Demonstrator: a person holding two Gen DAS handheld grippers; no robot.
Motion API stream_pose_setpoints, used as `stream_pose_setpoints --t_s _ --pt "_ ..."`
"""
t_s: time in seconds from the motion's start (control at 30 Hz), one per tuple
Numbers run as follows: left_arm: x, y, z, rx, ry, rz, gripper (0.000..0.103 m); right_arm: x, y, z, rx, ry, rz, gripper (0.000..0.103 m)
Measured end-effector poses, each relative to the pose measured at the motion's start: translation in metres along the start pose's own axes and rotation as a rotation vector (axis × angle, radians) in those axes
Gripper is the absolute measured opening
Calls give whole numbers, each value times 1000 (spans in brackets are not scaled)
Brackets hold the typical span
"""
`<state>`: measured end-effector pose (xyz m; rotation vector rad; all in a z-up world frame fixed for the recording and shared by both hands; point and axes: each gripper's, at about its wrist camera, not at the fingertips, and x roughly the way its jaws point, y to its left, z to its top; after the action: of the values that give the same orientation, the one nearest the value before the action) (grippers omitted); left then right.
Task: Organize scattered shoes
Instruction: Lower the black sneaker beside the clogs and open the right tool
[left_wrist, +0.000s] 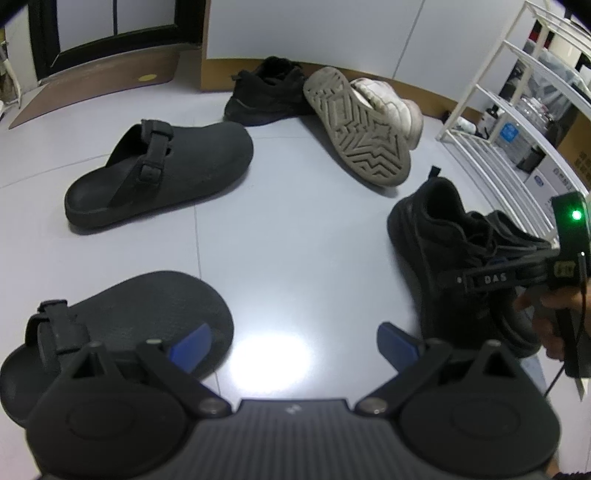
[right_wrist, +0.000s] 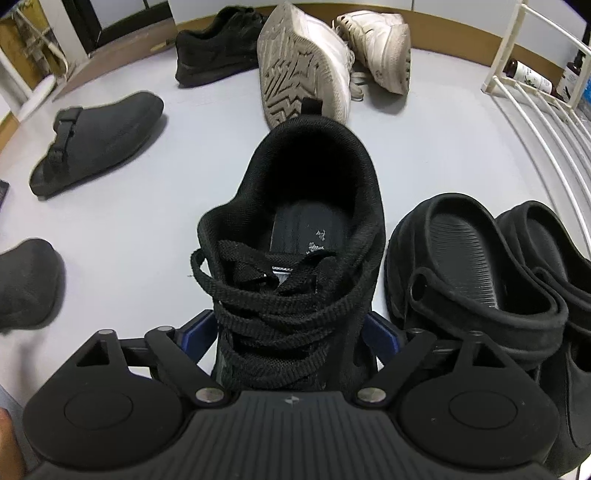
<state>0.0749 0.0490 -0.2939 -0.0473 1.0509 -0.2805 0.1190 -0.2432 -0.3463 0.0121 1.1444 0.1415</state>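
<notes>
Straddling the black sneaker (right_wrist: 295, 236) with the right gripper (right_wrist: 290, 332), spread wide, pads seemingly just off the laced sides, nothing clamped.

Standing upright on the floor (right_wrist: 207, 122) at near right, just beside a pair of black clogs (right_wrist: 461, 258) by the white rack (right_wrist: 535, 122). Could snag a loose lace on a pad while pulling away, dragging or tipping the sneaker into the clogs; could also leave it unpaired, with the matching black sneaker (right_wrist: 218, 44) far off beside the tipped white sneaker (right_wrist: 306, 66). Only in the right wrist view: the clogs in full and the grip point. Only in the left wrist view: the left gripper (left_wrist: 291, 343), wide and empty over bare floor, and the whole near grey clog (left_wrist: 122, 325) at its left.
</notes>
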Motion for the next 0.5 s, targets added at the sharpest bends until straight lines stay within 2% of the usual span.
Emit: stream_pose_setpoints --t_s 0.1,0.23,0.5 --pt "1 4 -1 -12 3 13 94 2 3 -3 -30 -13 -13 92" --pt "1 11 -2 -32 -1 28 93 2 -5 -7 19 -23 3 90" --pt "4 21 -6 -63 25 38 89 -6 -2 -8 31 -11 -30 88"
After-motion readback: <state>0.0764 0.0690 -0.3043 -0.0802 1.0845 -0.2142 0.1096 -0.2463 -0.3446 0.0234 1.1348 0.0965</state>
